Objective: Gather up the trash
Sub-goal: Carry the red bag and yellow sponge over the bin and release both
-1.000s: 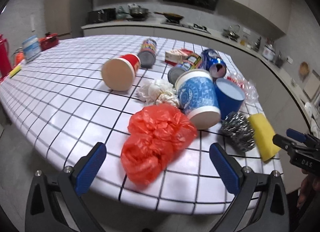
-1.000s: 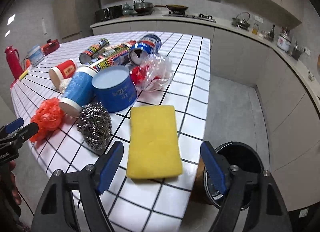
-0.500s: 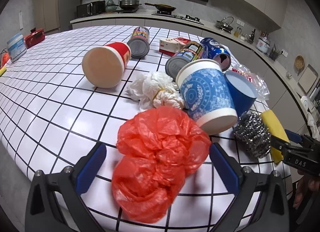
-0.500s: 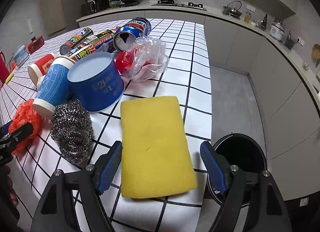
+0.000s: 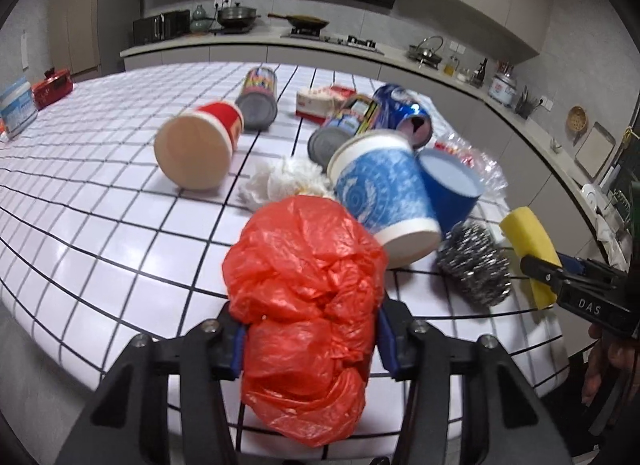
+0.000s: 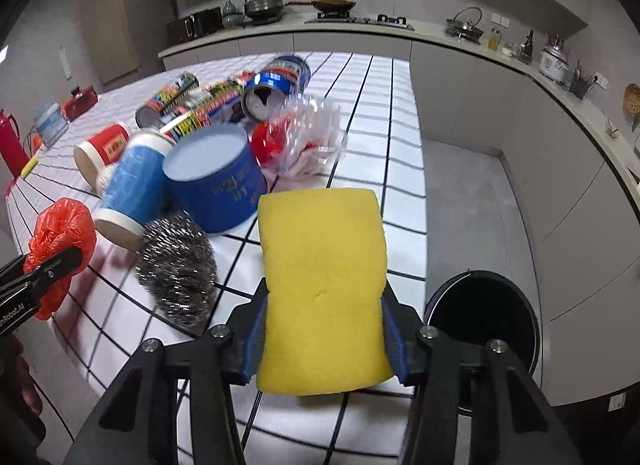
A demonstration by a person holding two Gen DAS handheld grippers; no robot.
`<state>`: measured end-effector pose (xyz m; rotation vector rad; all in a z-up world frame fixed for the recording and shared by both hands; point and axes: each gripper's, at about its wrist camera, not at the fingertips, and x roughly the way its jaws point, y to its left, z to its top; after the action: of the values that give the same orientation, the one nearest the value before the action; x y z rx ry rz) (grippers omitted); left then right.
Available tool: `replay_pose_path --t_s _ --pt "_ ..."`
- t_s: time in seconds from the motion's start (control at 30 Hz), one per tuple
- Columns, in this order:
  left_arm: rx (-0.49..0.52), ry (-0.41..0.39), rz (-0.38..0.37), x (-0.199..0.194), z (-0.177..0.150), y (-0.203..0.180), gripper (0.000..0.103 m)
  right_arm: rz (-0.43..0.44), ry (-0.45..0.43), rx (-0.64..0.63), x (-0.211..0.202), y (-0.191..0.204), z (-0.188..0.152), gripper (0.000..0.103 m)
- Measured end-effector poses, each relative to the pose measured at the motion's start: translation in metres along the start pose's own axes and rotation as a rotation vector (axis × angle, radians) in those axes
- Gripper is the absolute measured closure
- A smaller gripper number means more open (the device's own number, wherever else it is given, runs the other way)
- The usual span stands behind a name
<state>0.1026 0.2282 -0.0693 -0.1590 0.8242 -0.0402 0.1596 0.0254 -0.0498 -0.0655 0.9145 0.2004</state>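
Two grabs at once: both tools were wide open half a second back, now each one is clamped on something.
Left gripper [image 5: 310, 341]: squeezed shut around the red plastic bag [image 5: 308, 293], which is pinched at its middle and bulges above and below the blue pads.
Right gripper [image 6: 323, 339]: closed on the near end of the yellow sponge [image 6: 322, 285], whose sides are dented in by the pads.
Where the stuff sits: both pieces are at the near edge of the tiled table [image 5: 120, 225]; whether they're lifted off yet can't be told.
Bin [image 6: 482, 331]: open black can on the floor just right of the table corner, close by the sponge.
Left behind: steel scrubber [image 6: 176, 265], blue cup [image 5: 380, 193], tissue wad [image 5: 284, 181], cans further back.
What it means: grasping looks done, so carrying to the bin is probably next.
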Motion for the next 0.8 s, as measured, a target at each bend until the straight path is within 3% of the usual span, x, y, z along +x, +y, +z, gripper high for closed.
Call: replay_pose_path --t_s 0.37,0.63,0.8 --pt "0.058 -0.053 -0.098 -0.018 0.014 -0.050 0.051 -0.052 -0.052 0.050 -0.051 -0.034 -0.014 0.051" --pt "0.128 -0.045 -0.175 -0.015 0.012 -0.111 0.051 -0.106 -0.062 0.124 -0.072 -0.095 -0.030 0.051" --pt "0.164 -0.043 -0.183 -0.010 0.011 -0.155 0.051 -0.100 -0.055 0.140 -0.073 -0.135 -0.038 0.051"
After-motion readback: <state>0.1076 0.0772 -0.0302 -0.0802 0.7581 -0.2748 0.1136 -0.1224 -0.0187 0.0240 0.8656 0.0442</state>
